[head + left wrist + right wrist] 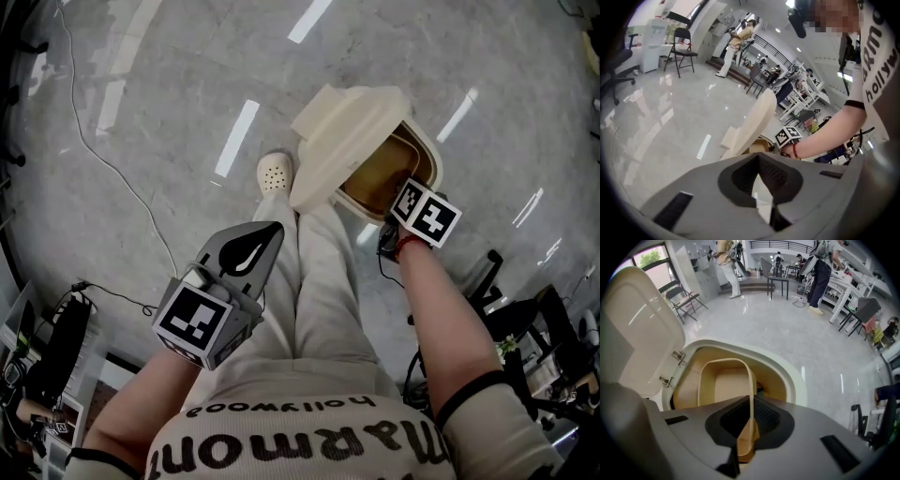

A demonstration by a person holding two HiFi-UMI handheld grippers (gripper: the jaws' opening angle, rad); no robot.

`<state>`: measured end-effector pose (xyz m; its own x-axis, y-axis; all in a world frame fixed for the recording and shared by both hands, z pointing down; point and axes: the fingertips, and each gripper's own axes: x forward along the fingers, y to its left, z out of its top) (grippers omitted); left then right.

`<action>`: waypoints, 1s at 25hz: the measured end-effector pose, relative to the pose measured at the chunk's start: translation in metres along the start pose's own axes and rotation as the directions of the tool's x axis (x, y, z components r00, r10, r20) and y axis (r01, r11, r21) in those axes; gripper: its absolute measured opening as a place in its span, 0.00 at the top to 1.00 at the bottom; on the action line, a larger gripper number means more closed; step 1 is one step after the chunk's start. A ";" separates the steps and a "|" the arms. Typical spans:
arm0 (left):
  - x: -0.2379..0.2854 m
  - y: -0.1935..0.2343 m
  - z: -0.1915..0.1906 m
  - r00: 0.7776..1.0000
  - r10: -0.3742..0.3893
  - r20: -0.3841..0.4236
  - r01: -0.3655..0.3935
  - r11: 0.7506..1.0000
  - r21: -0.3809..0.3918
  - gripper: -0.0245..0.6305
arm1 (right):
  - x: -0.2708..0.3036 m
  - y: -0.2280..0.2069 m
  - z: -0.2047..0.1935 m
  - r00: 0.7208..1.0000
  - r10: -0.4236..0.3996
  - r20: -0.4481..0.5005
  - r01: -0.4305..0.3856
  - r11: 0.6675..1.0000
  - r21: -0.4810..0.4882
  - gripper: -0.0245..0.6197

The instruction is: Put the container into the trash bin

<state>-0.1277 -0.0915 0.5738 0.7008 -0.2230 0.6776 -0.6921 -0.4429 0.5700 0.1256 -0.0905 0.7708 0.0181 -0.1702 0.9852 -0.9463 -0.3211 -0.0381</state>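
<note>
R gripper (pixel 751 427) jaws pinch container (pixel 725 385) rim, centre frame, over open trash bin (pixel 799 380); L gripper (pixel 764 187) closed, empty.

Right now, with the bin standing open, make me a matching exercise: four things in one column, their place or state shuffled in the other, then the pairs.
Things
1. lid
2. container
3. left gripper
4. shoe

Place or state
A. on the floor beside the trash bin
B. jaws together, nothing between them
C. swung up, open
D. pinched by its wall in the right gripper, over the trash bin's opening

Pairs: 1-C, 2-D, 3-B, 4-A
</note>
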 end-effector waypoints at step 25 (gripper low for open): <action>0.053 -0.065 -0.016 0.983 -0.170 -0.064 0.175 0.982 0.066 0.97 | 0.010 0.016 -0.003 0.997 -0.069 -0.037 0.059 0.971 -0.230 0.85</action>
<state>-0.0487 -0.0607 0.5802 0.7961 -0.0886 0.5986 -0.5461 -0.5315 0.6475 0.1098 -0.0949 0.7806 0.0714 -0.1130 0.9910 -0.9924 -0.1080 0.0591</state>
